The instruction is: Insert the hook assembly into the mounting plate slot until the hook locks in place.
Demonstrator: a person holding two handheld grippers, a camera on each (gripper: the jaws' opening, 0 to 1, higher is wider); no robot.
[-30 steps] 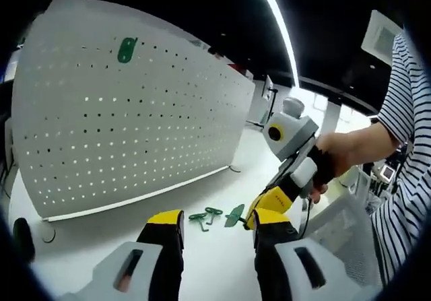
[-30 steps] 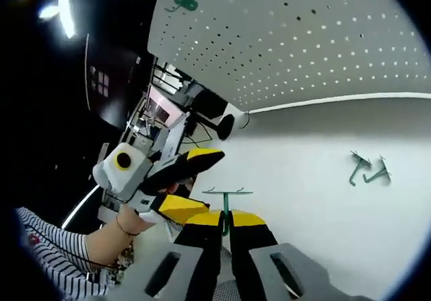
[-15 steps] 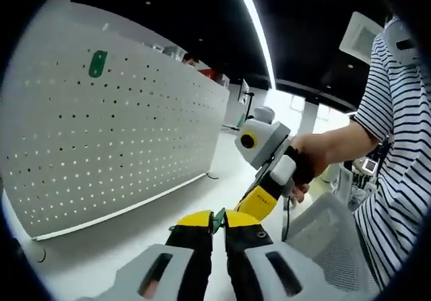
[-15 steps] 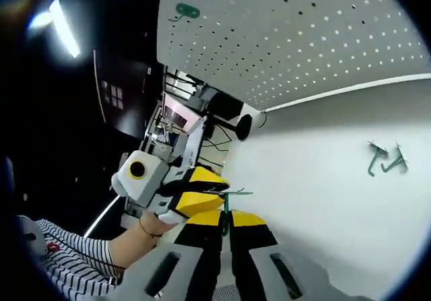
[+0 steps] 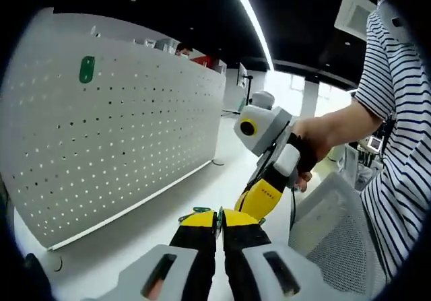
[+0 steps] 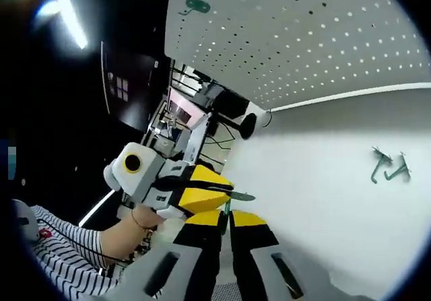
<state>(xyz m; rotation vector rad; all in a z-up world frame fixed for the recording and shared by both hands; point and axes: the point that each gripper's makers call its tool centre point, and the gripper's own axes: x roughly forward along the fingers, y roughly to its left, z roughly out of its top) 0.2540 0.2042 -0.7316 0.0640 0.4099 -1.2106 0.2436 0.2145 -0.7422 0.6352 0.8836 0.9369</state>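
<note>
On the white tabletop point(image 5: 135, 233), along its far edge, a tall white pegboard point(image 5: 121, 126) stands upright, dotted with rows of small holes. Near the board's upper left corner, a small green mounting plate point(image 5: 87, 69) is already fixed to the holes; it also shows as a green tab in the right gripper view point(image 6: 196, 5).

Moving right, toward the near middle of the tabletop, the two grippers meet tip to tip. The left gripper point(image 5: 219, 221) is clenched, its yellow-tipped jaws pressed together on a thin green hook assembly point(image 5: 219, 217). The right gripper point(image 6: 225, 215), held in a person's hand point(image 5: 310, 154), is likewise clamped on a green piece, whose flat end pokes out sideways point(image 6: 241, 196). Whether both jaws pinch one single part or two mating parts cannot be told.

Farther right on the tabletop, well apart from the grippers, two spare green hooks point(image 6: 389, 167) lie flat near the foot of the board. At the right edge of the scene a striped sleeve point(image 5: 390, 112) shows.

The hook seems to be mid-handover or mid-alignment, and insertion has not begun. To do this step well, one gripper should settle a firm, square grip before the other lets go, leaving the hook's insertion end free. Then carry it up to the plate, line it with the slot, and push straight until it locks.
</note>
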